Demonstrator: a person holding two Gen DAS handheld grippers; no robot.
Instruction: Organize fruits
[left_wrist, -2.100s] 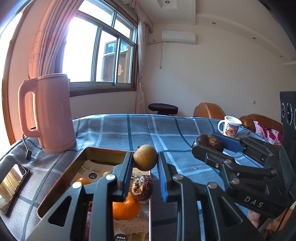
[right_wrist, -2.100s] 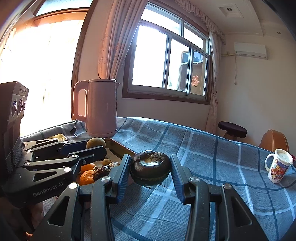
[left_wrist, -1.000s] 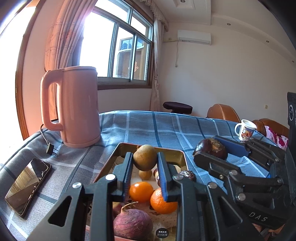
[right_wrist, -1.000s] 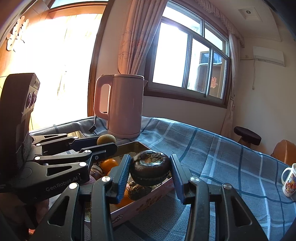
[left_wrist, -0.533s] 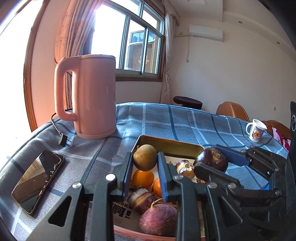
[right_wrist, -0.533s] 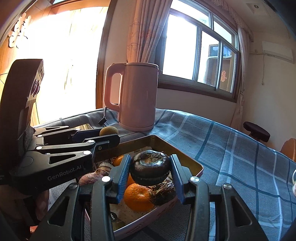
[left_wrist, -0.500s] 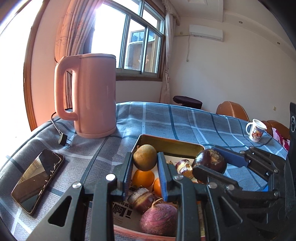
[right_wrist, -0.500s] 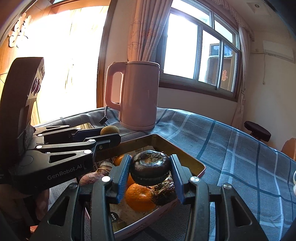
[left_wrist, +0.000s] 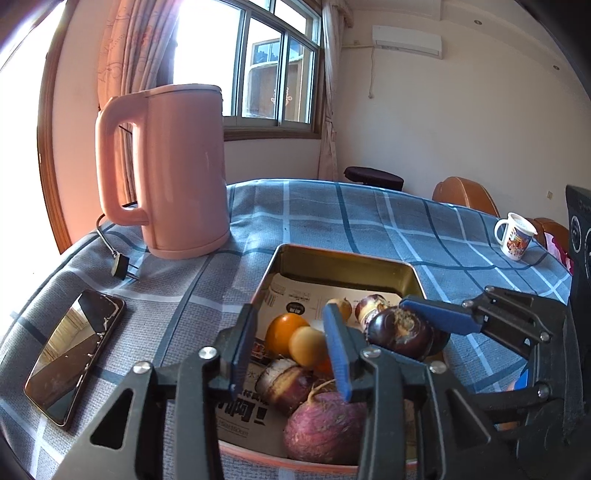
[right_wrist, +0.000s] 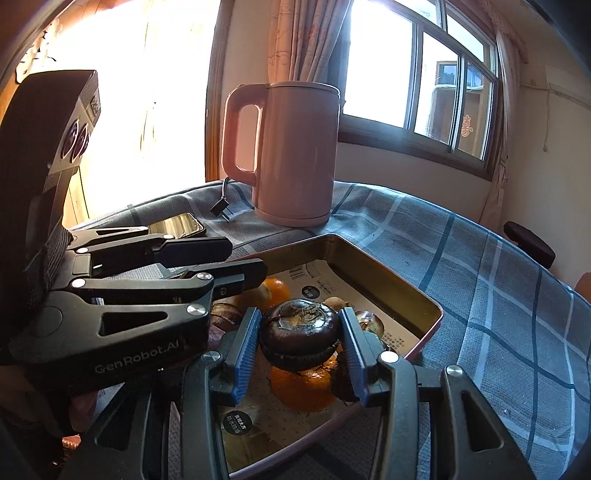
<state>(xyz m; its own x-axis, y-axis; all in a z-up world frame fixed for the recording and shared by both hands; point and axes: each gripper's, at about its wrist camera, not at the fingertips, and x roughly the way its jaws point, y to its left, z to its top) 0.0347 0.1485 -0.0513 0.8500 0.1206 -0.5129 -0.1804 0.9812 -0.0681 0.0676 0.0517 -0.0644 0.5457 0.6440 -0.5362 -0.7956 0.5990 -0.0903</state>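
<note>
A gold metal tray (left_wrist: 343, 264) (right_wrist: 384, 273) on the blue plaid tablecloth holds oranges, small brown bulbs and a purple turnip (left_wrist: 325, 428). My left gripper (left_wrist: 291, 347) is open over the tray; a yellow-brown round fruit (left_wrist: 306, 345) lies in the tray between its fingers, seemingly free of both pads. My right gripper (right_wrist: 301, 339) is shut on a dark purple round fruit (right_wrist: 299, 328) and holds it above the oranges in the tray. That fruit also shows in the left wrist view (left_wrist: 400, 332). The left gripper shows in the right wrist view (right_wrist: 225, 262).
A pink electric kettle (left_wrist: 170, 170) (right_wrist: 295, 151) stands on the table behind the tray, its plug (left_wrist: 120, 266) beside it. A phone (left_wrist: 74, 354) lies at the left. A white mug (left_wrist: 515, 236) stands at the far right edge.
My left gripper has opened and the yellow-brown fruit has dropped into the tray. Both grippers have come lower and closer over the tray. The right gripper still holds the dark fruit.
</note>
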